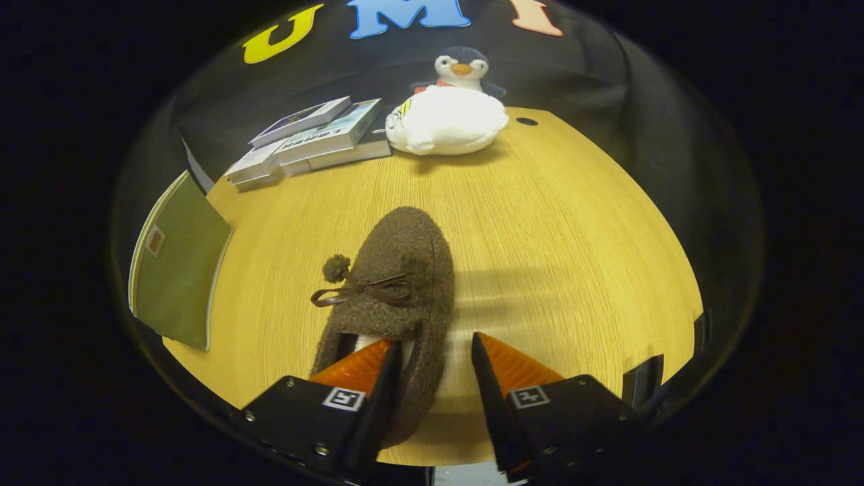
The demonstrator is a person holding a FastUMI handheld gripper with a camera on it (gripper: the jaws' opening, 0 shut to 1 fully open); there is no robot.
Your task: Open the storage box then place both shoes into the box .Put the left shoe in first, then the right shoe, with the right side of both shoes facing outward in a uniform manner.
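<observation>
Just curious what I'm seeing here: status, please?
Hand-held gripper open, one finger inside the shoe, other outside its wall. Shoe on table. Nothing in the way.

Your gripper (432, 358) is pointing forward and down, fingers standing apart, the left finger (361, 368) reaching inside the shoe (398, 283) opening, the right one hanging outside its wall, perhaps not yet pressing.
</observation>
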